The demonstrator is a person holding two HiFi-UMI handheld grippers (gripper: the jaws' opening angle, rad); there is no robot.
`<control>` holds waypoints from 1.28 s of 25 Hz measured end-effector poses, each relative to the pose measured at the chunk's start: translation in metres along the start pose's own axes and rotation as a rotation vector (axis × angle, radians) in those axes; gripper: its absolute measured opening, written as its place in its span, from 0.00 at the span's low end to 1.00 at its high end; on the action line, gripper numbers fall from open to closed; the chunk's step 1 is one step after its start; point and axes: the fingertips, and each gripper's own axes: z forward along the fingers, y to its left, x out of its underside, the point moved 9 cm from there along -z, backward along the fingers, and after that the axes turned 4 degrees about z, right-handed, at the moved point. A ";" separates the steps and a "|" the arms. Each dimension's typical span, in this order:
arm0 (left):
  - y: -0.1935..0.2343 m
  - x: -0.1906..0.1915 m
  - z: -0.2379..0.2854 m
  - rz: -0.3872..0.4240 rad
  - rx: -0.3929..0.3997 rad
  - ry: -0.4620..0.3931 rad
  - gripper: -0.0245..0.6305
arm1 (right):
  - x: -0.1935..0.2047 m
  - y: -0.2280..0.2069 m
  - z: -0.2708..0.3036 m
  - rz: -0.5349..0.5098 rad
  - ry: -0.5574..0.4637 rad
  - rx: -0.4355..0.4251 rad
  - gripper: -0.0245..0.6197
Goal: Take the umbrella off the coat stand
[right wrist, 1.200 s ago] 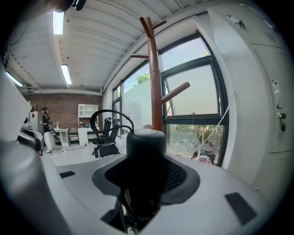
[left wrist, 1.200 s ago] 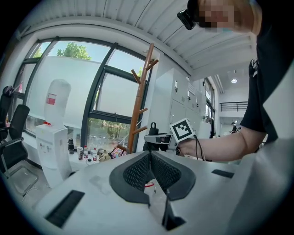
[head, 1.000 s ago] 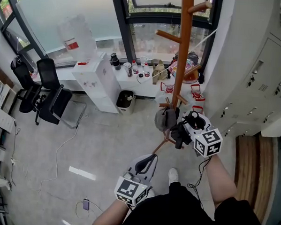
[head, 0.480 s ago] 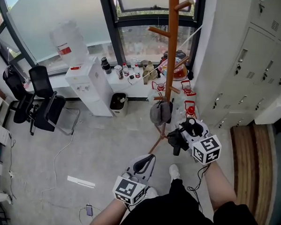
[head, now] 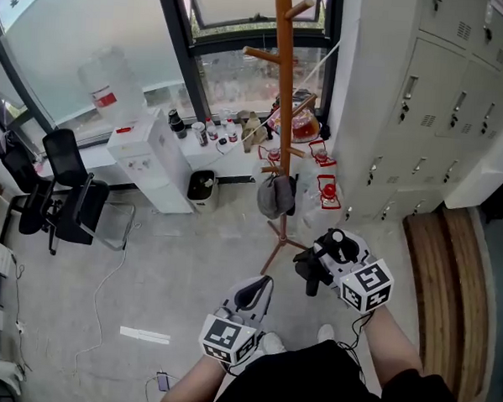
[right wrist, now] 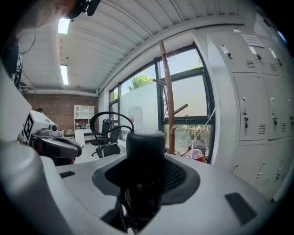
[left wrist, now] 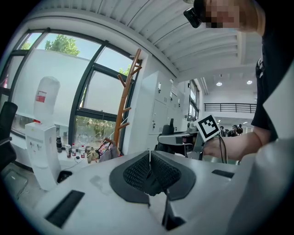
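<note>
- Bare grey concrete floor [head: 173,259] fills the centre.
- Tall dark-framed windows [head: 76,27] span 10 to 12 o'clock, letting in daylight.
- White boxy water dispenser [head: 148,161] stands at 10 o'clock.
- Black mesh office chairs [head: 71,186] sit at 9 o'clock.
- Pale grey metal lockers [head: 425,104] line 2 o'clock.

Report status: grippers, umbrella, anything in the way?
Left gripper shut, empty. Right gripper shut on umbrella, off the stand. Grey bundle hangs on stand; nothing in the way.

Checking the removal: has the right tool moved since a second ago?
Yes: holding the umbrella, the right tool has drawn away from the coat stand, lower-right in the head view.
</note>
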 end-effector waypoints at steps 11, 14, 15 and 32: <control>-0.049 0.006 0.019 -0.005 -0.034 0.017 0.07 | 0.010 0.001 -0.054 -0.020 0.000 -0.077 0.40; -0.068 0.008 0.024 -0.011 -0.061 0.020 0.07 | 0.011 -0.003 -0.067 -0.039 0.005 -0.116 0.40; -0.075 0.008 0.026 -0.012 -0.071 0.020 0.07 | 0.012 -0.005 -0.072 -0.048 0.007 -0.129 0.40; -0.176 0.019 0.046 -0.022 -0.163 0.031 0.07 | 0.043 -0.038 -0.143 -0.079 0.012 -0.250 0.40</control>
